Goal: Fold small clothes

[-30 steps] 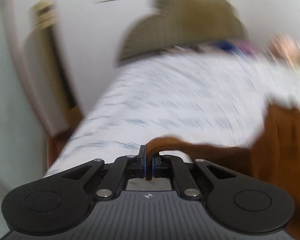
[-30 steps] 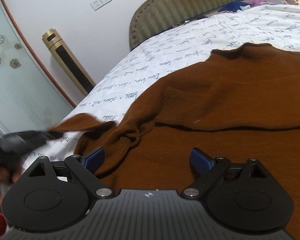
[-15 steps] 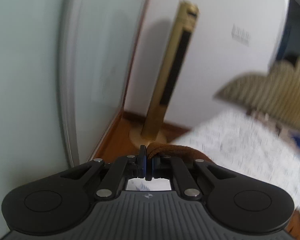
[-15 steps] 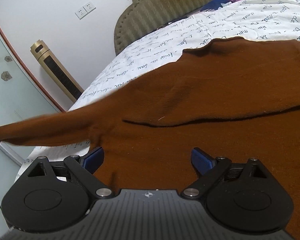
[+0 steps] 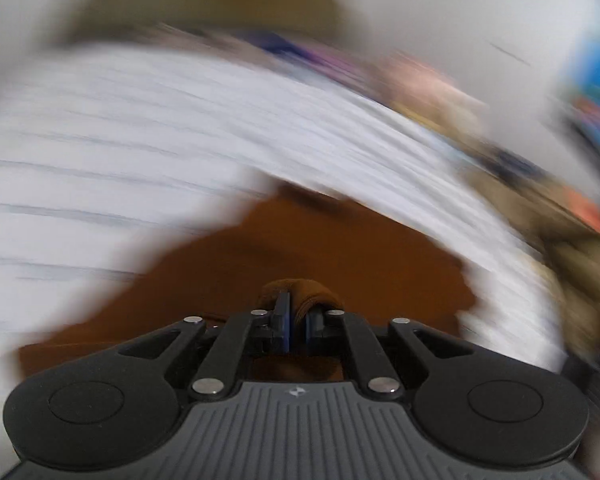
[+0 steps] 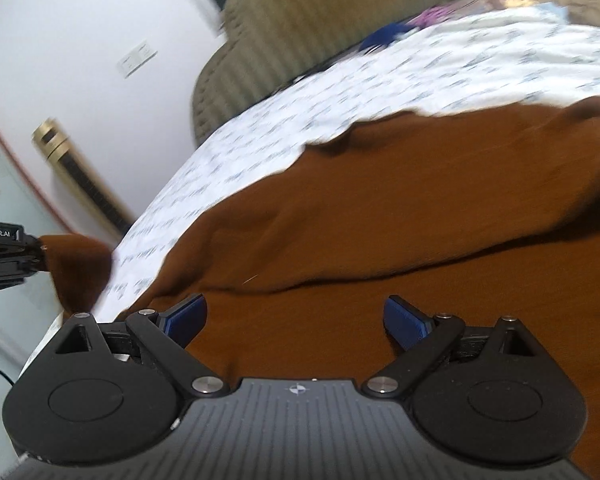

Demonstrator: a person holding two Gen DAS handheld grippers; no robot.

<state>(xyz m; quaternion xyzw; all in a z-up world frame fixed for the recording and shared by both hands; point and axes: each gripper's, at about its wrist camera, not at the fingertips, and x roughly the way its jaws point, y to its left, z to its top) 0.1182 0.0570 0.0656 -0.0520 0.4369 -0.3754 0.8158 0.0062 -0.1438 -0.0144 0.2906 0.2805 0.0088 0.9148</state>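
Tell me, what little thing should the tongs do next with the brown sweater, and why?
Probably lay the sleeve end down on the brown sweater and finish letting go. The left tongs are just starting to open, with the brown cuff still between them, held over the sweater's body. The right tongs hang open above the sweater, holding nothing, so they could press the fold flat afterwards.

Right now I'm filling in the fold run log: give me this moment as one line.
left gripper: jaws opening, sleeve cuff between them | right gripper: open, empty, over brown sweater | bed sheet: under sweater
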